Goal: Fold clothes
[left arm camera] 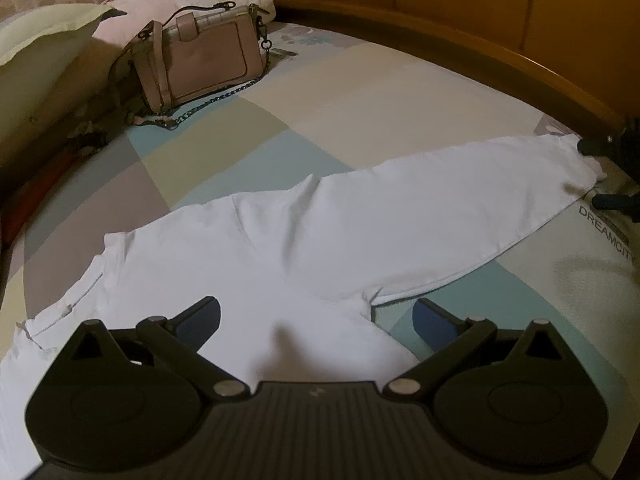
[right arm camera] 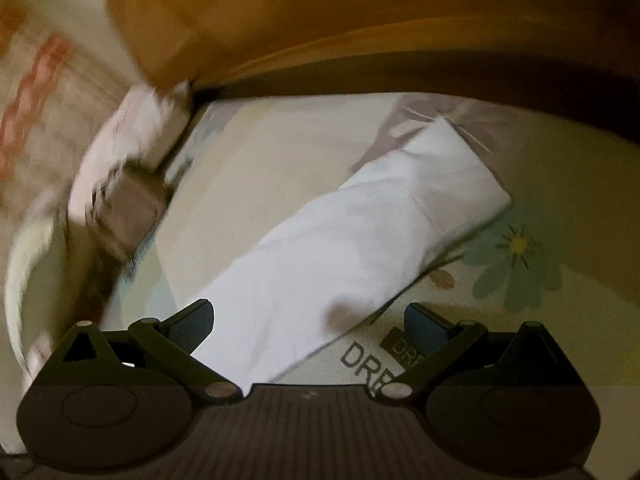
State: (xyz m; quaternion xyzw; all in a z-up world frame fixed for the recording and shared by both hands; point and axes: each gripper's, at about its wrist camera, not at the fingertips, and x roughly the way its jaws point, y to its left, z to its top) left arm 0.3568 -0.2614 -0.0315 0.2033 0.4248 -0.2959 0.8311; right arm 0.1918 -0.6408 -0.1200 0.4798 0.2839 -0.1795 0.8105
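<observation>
Both tongs gape wide, left gripper [left arm camera: 316, 318] and right gripper [right arm camera: 308, 320] over the white shirt [left arm camera: 248, 248] spread across the bed [left arm camera: 360, 92]; pink handbag [left arm camera: 200, 60] closed.

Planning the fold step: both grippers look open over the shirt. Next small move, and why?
Probably lower the right gripper and close it on the sleeve. Both grippers are open and hold nothing; the sleeve lies stretched out flat from the shirt on the bed, right between the right gripper's fingers, while the left gripper sits over the body.

Black left gripper [left arm camera: 316, 318], blue-padded jaws, silver pivot screws, ribbed body
</observation>
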